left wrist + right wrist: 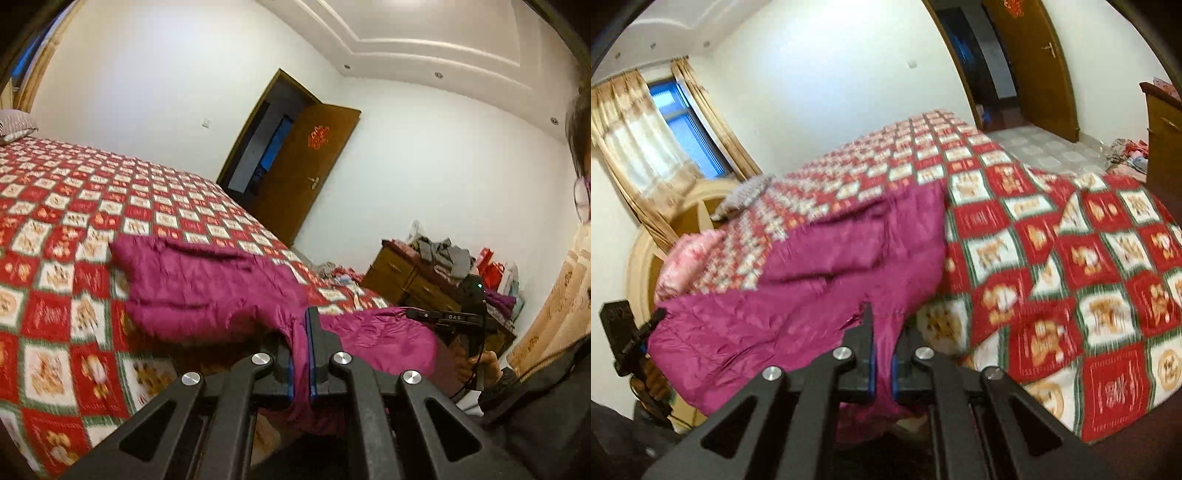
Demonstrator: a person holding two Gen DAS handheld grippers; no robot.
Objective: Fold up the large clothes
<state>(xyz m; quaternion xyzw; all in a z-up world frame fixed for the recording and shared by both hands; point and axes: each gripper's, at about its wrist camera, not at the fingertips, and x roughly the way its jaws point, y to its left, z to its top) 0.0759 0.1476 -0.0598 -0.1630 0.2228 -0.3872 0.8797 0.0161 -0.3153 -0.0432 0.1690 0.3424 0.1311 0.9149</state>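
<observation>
A large magenta padded garment lies partly on the bed and hangs off its near edge. My left gripper is shut on an edge of it, with cloth pinched between the blue pads. In the right wrist view the same garment spreads over the bed's near side, and my right gripper is shut on another part of its edge. The right gripper also shows in the left wrist view, held at the garment's far end. The left gripper shows in the right wrist view at the lower left.
The bed carries a red, white and green checked quilt, also seen in the right wrist view. Pillows lie at the headboard. A wooden dresser piled with clothes stands beyond the bed. A brown door stands open. Curtains frame a window.
</observation>
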